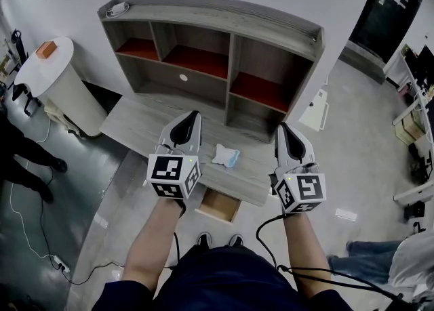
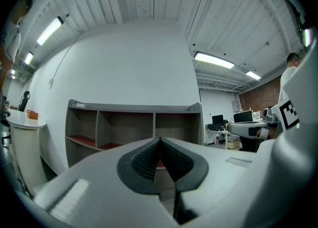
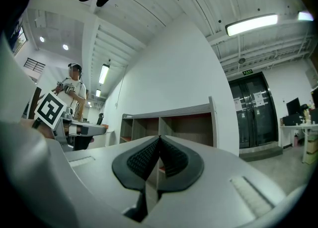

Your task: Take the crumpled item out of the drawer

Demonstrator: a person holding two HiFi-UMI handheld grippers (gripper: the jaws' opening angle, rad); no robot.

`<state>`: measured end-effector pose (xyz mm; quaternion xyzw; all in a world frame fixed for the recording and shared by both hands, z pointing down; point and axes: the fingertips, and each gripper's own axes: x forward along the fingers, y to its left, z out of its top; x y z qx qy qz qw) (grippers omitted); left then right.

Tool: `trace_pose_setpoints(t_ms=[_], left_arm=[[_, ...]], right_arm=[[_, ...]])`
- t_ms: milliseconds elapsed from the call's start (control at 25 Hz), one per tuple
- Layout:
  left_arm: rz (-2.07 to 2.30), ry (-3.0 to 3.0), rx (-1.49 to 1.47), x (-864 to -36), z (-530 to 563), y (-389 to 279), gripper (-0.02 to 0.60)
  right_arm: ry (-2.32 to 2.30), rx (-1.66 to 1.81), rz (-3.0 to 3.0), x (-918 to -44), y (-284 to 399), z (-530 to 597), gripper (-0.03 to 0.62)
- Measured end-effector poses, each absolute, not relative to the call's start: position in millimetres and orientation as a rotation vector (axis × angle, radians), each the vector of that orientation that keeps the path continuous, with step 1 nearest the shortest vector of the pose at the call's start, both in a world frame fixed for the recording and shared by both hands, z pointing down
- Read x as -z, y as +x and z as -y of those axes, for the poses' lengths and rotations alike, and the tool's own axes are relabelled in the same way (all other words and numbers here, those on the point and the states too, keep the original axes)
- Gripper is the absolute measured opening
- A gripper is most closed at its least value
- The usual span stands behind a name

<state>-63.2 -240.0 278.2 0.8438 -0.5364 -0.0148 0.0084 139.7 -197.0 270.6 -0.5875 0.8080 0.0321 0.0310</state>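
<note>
Crumpled item (image 1: 226, 156) lies on the desk top (image 1: 139, 127) between my two tools, out of the drawer (image 1: 218, 204), which hangs open below. Left gripper (image 1: 194, 116) and right gripper (image 1: 282, 130) are both pinched together, empty. Removal looks done; next is probably nudging the drawer closed.

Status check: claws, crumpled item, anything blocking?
Left claw shut, empty. Right claw shut, empty. Crumpled item on desk top between them, drawer open. Nothing in the way.
</note>
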Motion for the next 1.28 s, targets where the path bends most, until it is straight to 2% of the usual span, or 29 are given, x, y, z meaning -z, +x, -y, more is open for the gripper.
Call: trace_pose_setpoints(t_ms=[1280], left_arm=[[1.673,2.619,0.031,-288.0,231.4,-65.7,0.005]], right_arm=[[-1.798,-0.094,-2.487,-271.8,137.9,186.1,0.006]])
